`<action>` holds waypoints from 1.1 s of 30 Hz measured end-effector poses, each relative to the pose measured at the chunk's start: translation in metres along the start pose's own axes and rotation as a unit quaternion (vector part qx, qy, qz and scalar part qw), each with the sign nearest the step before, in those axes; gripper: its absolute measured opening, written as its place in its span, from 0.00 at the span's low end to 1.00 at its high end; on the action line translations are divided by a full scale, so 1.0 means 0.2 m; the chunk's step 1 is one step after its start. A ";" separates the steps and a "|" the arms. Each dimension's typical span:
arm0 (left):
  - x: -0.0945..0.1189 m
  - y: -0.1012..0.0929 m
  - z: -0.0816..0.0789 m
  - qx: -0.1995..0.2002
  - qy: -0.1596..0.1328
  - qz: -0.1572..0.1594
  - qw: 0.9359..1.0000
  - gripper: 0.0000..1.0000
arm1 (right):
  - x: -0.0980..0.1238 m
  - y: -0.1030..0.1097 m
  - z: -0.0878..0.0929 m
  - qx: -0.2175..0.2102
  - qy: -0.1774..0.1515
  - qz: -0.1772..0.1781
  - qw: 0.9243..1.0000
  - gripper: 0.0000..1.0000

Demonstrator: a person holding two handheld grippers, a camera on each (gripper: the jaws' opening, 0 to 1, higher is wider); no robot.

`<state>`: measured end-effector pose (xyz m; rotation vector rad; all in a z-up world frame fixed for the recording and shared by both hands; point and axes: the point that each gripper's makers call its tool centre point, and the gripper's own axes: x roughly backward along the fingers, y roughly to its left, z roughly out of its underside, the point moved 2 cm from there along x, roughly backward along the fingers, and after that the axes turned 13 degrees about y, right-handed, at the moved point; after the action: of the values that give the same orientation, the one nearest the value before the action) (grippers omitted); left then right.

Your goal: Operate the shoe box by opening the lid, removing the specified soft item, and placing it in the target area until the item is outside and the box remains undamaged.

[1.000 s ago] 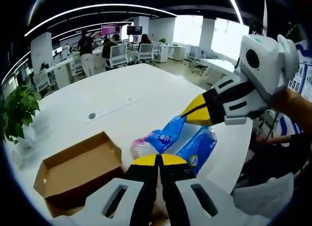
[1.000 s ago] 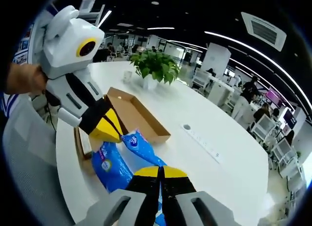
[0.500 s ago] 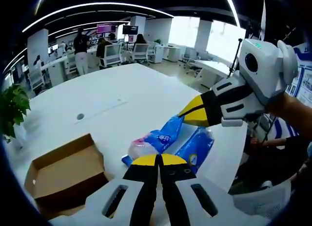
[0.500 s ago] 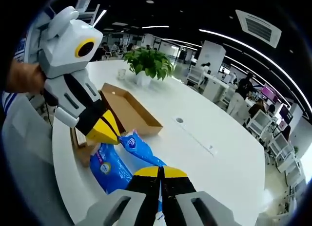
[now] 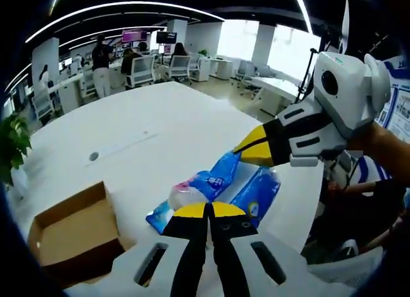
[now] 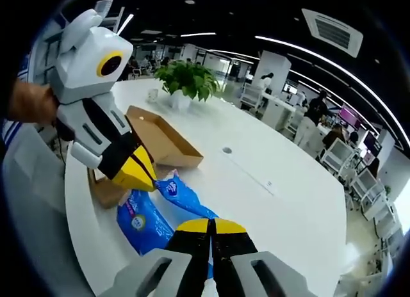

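A blue soft packet (image 5: pixel 214 180) with a pink and white end stretches between the two grippers above the white table (image 5: pixel 160 127). My left gripper (image 5: pixel 208 211) is shut on its near end. My right gripper (image 5: pixel 246 150) comes in from the right, shut on its upper end. A second blue packet (image 5: pixel 259 194) lies beside it. The open brown shoe box (image 5: pixel 70 236) sits at the lower left. In the right gripper view my right gripper (image 6: pixel 211 225) is shut on the blue packet (image 6: pixel 186 198), the left gripper (image 6: pixel 142 175) pinches its far end, and the box (image 6: pixel 160 136) lies behind.
A potted plant (image 6: pixel 186 79) stands on the table past the box. A small round port (image 5: pixel 94 157) and a strip are set in the tabletop. The table edge (image 5: pixel 307 201) runs close on the right. Office chairs, desks and people fill the background.
Both cameras have swung a little, so the box sits lower and further left in the left gripper view. Both grippers stay shut on the packet in the same relation.
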<state>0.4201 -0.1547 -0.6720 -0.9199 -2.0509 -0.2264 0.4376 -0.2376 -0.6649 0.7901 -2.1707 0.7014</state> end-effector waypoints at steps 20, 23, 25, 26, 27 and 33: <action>-0.19 -0.12 -0.10 0.002 0.004 0.026 1.000 0.00 | 0.00 -0.18 0.17 -0.019 0.013 0.014 1.000 0.00; -0.22 -0.14 -0.12 -0.001 0.006 0.030 1.000 0.00 | -0.01 -0.21 0.19 -0.022 0.015 0.017 0.999 0.00; -0.24 -0.15 -0.13 -0.004 0.007 0.035 0.999 0.00 | -0.01 -0.23 0.21 -0.026 0.017 0.020 0.999 0.00; -0.25 -0.16 -0.14 -0.006 0.008 0.035 0.999 0.00 | -0.01 -0.24 0.22 -0.028 0.017 0.021 0.999 0.00; -0.26 -0.16 -0.15 -0.008 0.009 0.036 0.999 0.00 | -0.01 -0.25 0.23 -0.029 0.018 0.022 0.999 0.00; -0.32 -0.19 -0.18 -0.017 0.014 0.044 0.999 0.00 | -0.01 -0.30 0.28 -0.038 0.026 0.029 0.999 0.00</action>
<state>0.4413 -0.2320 -0.6922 -1.0199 -1.9814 -0.2264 0.4568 -0.3140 -0.6862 0.6651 -2.1670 0.6570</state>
